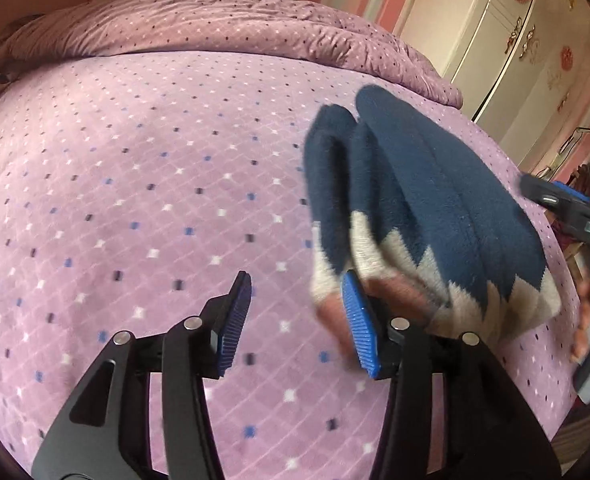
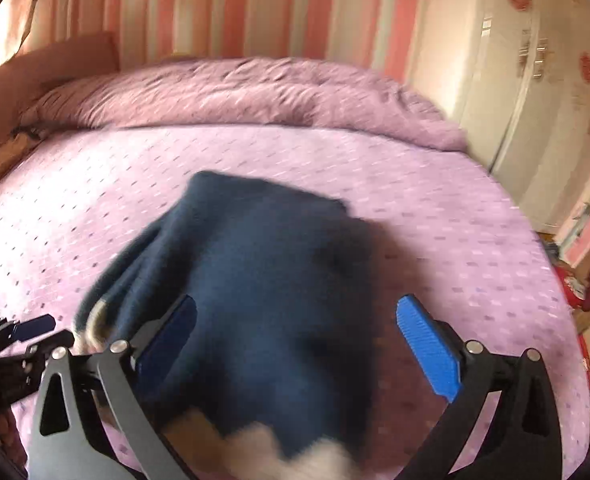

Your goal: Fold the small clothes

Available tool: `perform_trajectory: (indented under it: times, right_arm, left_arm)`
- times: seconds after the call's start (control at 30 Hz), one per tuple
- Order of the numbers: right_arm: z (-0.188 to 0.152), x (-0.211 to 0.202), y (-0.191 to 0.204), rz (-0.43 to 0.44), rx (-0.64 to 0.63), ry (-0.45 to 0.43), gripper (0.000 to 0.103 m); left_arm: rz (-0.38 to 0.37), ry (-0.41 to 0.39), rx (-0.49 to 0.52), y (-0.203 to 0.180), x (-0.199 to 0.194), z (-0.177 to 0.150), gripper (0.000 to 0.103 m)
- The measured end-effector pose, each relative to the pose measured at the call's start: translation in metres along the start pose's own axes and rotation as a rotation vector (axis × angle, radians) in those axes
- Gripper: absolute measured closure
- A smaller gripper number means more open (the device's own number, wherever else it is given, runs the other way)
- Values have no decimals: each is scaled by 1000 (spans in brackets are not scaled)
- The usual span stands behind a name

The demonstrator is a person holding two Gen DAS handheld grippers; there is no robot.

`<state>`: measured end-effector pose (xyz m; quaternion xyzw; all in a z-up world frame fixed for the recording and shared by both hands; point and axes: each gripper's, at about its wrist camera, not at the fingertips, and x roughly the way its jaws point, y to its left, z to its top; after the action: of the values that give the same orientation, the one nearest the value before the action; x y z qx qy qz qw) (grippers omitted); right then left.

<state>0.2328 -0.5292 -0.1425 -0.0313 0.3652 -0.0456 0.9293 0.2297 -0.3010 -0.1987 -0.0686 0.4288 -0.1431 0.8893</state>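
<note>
Navy fleece with a grey zigzag band, the folded garment (image 1: pixel 423 216) lies on the lilac bed (image 1: pixel 135 200) just right of your left gripper (image 1: pixel 299 320), whose jaws stand apart, empty. From the right wrist, your right gripper (image 2: pixel 295 340) is spread wide over the garment (image 2: pixel 263 280) (blurred), gripping nothing; the left gripper (image 2: pixel 27 336) shows at the far left.

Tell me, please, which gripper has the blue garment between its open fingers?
The right gripper: the blue garment fills its gap, whereas the left gripper frames only purple bedspread, garment beside it.
</note>
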Motion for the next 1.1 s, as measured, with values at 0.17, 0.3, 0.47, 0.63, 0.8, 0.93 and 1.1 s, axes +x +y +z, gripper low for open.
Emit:
perform_trajectory:
  times: [0.17,0.3,0.47,0.63,0.8,0.93,1.1]
  right_arm:
    - [-25,47,93,108,-203,150,1]
    - [-47,52,113,18,-190,107,1]
    - [-39,-2,93,141,-47,10,2]
    - [-38,-77,108,69,-46,-67,2]
    - [-41,-137,120,30,-1,-88,2]
    - [-48,-175,133,-2,22,-88,2]
    - [-56,-209,150,-23,43,-81,2]
  left_arm:
    - [13,-41,44,28,-22,6,56]
    - [23,-78,84,44,-43,15,56]
    - [24,-122,128,63,-80,23,55]
    - [66,-182,106,86,-130,24,20]
    - [134,-224,98,103,-181,16,3]
    - [200,-222,147,115,-212,0,3]
    - [266,-230,134,142,-243,-20,3]
